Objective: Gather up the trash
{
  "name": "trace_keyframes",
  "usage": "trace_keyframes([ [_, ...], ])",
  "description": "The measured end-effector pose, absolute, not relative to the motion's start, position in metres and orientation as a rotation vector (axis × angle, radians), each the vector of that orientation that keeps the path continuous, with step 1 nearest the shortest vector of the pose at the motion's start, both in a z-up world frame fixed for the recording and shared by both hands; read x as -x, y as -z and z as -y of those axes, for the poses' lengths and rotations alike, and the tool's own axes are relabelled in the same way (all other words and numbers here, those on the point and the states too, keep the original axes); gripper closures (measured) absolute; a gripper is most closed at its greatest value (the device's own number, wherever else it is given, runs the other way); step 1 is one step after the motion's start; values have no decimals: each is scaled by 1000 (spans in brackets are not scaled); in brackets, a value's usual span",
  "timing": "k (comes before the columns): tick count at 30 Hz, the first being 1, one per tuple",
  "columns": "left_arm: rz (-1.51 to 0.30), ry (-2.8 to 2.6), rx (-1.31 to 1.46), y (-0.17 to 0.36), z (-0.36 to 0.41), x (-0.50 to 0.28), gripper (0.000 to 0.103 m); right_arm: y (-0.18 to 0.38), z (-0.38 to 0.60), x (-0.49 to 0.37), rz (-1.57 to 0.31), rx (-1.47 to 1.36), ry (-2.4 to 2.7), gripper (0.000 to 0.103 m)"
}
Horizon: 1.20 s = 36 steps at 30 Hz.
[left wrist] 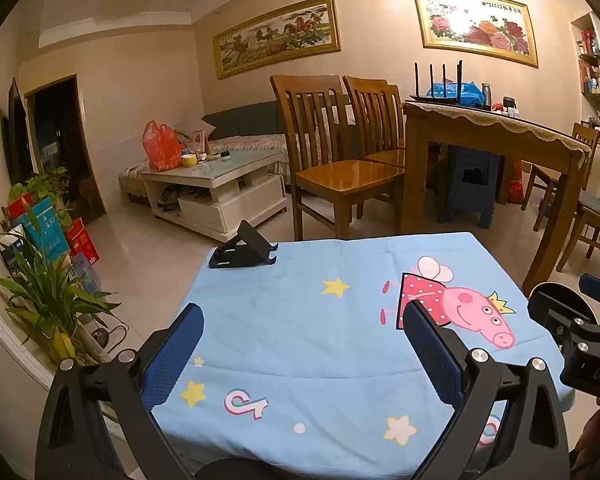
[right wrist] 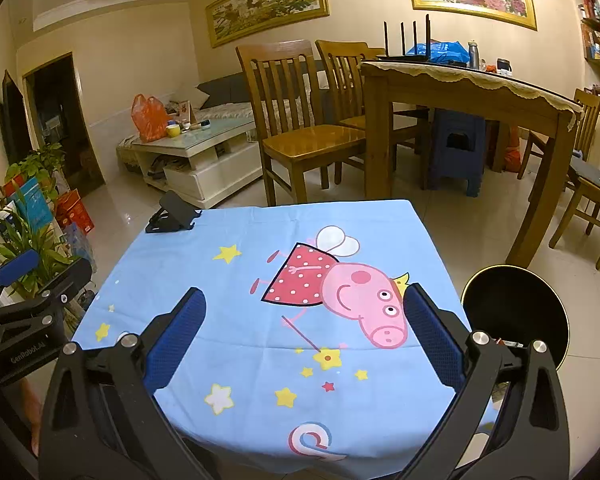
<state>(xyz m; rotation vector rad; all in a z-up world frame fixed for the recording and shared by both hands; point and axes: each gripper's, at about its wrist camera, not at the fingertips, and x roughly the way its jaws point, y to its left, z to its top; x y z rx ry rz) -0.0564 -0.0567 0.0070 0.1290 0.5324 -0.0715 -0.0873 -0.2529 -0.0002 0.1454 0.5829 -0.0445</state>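
A small table covered by a light blue cartoon-pig cloth fills the foreground of both views. I see no loose trash on the cloth. A round black bin stands on the floor at the table's right; a few small items show inside near its lower rim. Its rim also shows in the left wrist view. My left gripper is open and empty above the cloth's near-left part. My right gripper is open and empty above the pig print. Each gripper shows at the other view's edge.
A black folding phone stand sits at the cloth's far-left corner. Wooden chairs, a wooden dining table and a white coffee table stand beyond. Potted plants line the left wall.
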Motion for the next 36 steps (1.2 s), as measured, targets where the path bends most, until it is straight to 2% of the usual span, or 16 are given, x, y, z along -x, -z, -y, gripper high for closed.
trace_keyframes([
  [36,-540,40,-130,-4,54,53,7,-1,250,88,-587,-144,43,5],
])
